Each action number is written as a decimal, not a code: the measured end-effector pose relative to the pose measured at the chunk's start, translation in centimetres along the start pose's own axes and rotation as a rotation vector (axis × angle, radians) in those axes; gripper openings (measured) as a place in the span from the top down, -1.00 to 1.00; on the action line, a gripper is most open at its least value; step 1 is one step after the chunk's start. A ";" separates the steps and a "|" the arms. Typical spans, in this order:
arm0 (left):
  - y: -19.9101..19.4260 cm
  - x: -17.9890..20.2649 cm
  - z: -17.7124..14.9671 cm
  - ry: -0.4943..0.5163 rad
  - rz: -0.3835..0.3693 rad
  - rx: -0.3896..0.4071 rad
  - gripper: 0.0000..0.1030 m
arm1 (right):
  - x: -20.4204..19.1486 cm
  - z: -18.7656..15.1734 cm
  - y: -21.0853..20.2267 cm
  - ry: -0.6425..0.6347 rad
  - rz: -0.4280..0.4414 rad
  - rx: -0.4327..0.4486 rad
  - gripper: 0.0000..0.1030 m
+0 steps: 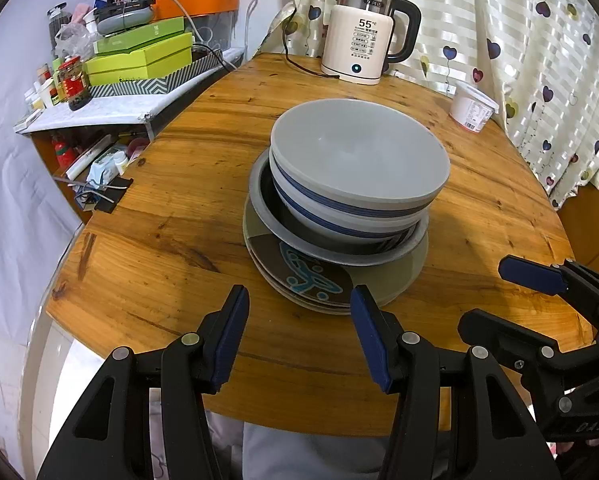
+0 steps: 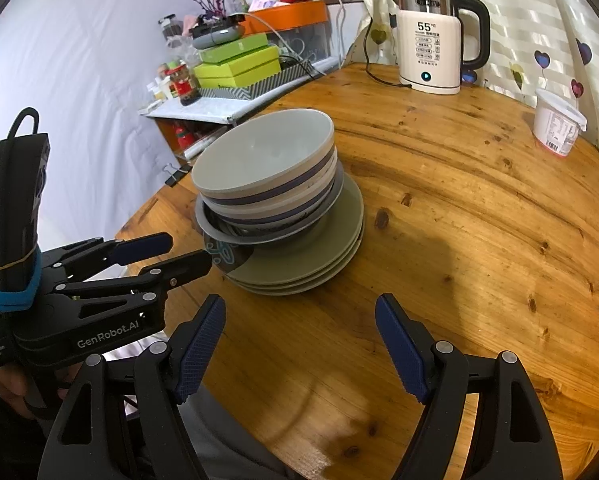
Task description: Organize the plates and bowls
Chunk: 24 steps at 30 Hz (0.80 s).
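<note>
On the round wooden table (image 1: 159, 240) stands one pile of dishes. Two nested grey bowls with blue stripes (image 1: 359, 160) (image 2: 263, 152) sit in a shallow dish with a grey rim (image 1: 267, 216). Under it lie flat olive-grey plates (image 1: 403, 276) (image 2: 319, 256); the top one shows a blue pattern on a dark patch (image 1: 311, 276). My left gripper (image 1: 299, 296) (image 2: 189, 249) hovers open and empty at the near left edge of the plates. My right gripper (image 2: 299, 302) (image 1: 483, 294) is open and empty, just short of the pile on its near right side.
A white electric kettle (image 1: 359, 40) (image 2: 431, 52) stands at the table's far edge, its cord trailing left. A white plastic tub (image 1: 473, 108) (image 2: 557, 124) sits by the heart-print curtain. A cluttered side shelf with green boxes (image 1: 139, 60) adjoins the table on the left.
</note>
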<state>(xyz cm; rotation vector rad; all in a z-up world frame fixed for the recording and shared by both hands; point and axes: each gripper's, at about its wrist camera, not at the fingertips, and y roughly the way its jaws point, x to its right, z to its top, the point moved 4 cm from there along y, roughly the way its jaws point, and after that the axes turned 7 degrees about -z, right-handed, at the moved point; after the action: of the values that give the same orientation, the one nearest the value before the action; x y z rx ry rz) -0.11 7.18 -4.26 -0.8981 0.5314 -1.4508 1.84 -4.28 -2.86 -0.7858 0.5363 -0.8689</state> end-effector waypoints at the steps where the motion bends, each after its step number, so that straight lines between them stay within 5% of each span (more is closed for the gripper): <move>1: 0.1 0.0 0.0 0.000 0.000 -0.001 -0.05 | 0.0 -0.1 0.1 0.000 0.000 -0.001 -0.52; 24: 0.6 0.1 0.3 0.016 -0.001 -0.010 -0.05 | 0.0 0.0 0.5 -0.006 -0.001 -0.009 -0.52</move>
<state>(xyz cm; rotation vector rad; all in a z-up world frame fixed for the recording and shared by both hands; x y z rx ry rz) 0.49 7.08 -4.49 -0.8955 0.5501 -1.4586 2.06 -4.06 -3.21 -0.7973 0.5347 -0.8651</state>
